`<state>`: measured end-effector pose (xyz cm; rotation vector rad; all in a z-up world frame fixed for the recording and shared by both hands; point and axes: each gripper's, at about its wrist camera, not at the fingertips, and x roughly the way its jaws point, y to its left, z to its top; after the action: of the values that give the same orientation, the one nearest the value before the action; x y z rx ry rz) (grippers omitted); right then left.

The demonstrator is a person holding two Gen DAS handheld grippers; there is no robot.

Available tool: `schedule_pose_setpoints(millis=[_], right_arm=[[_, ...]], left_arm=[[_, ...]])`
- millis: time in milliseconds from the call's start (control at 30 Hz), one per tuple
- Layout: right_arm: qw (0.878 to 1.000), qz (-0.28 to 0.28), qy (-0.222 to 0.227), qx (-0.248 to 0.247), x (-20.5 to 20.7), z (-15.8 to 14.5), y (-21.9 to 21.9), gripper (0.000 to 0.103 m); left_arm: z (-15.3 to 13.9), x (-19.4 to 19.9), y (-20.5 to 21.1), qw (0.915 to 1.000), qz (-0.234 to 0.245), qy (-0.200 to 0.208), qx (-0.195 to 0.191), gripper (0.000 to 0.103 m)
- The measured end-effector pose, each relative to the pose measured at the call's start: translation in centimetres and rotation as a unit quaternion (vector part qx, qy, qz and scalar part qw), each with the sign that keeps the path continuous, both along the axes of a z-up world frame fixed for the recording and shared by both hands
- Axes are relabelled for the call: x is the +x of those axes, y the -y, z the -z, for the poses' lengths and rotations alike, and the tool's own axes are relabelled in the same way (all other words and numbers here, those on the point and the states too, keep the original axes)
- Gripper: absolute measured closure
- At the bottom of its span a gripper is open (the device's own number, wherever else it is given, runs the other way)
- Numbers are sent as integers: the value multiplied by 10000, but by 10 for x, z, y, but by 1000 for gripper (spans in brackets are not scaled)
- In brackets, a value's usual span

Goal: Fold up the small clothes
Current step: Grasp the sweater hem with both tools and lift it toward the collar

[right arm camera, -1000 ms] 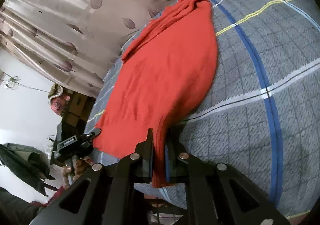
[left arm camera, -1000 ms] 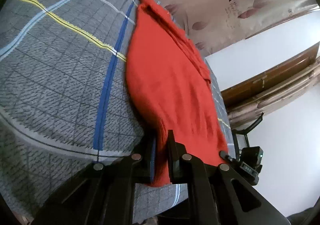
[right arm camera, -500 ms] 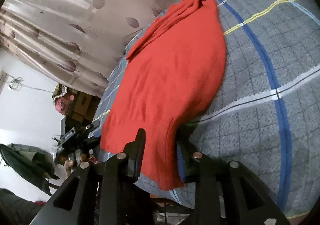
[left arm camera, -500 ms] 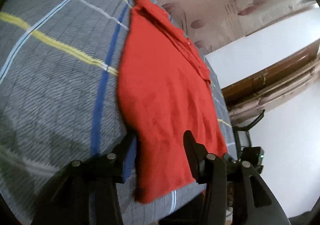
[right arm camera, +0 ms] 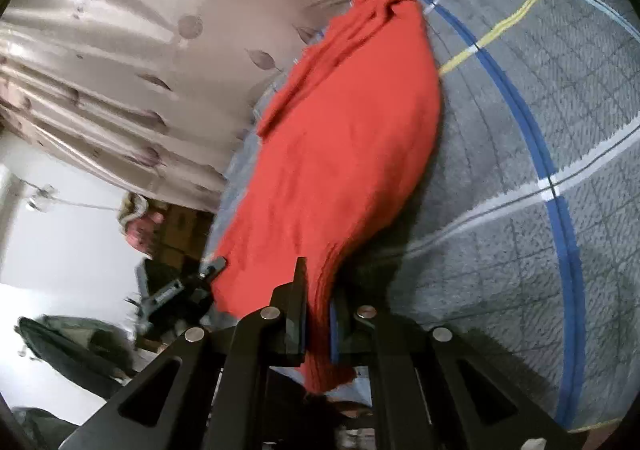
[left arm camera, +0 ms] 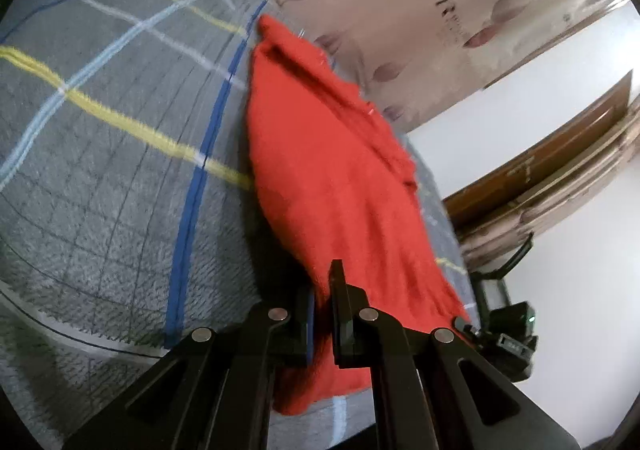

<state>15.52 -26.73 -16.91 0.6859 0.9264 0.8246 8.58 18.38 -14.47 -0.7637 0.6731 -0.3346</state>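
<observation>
half a second ago both jaws stood apart; now left gripper (left arm camera: 320,292) and right gripper (right arm camera: 320,290) each pinch the red garment (left arm camera: 340,178) hem. garment lies lengthwise on the bed (left arm camera: 100,170), far end toward the curtain (right arm camera: 120,30).

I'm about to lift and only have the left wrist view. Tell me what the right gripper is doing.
Observer: The right gripper has its jaws closing, with the hem corner of the red garment between them.
Operator: Describe the cloth below it.
Observer: A short tail of hem hangs under the fingers.
Operator: Check the edge on that side.
Observer: It sits raised off the plaid blanket, with shadow beneath.
</observation>
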Motion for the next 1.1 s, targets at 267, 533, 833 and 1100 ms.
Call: schedule_pose_setpoints(millis=[267, 533, 833, 1100], right_arm=[[9995, 29, 235, 231, -3, -24, 2, 97], [9992, -4, 93, 400, -10, -18, 0, 96], [9964, -182, 370, 742, 8, -64, -8, 96], [9963, -151, 607, 594, 101, -117, -12, 96]], left_arm=[[-21, -3, -1, 9994, -5, 355, -30, 97], [-16, -10, -4, 9994, -8, 291, -183, 97], [-69, 11, -12, 9967, 40, 743, -316, 97], [-105, 99, -35, 9947, -157, 716, -717, 97]])
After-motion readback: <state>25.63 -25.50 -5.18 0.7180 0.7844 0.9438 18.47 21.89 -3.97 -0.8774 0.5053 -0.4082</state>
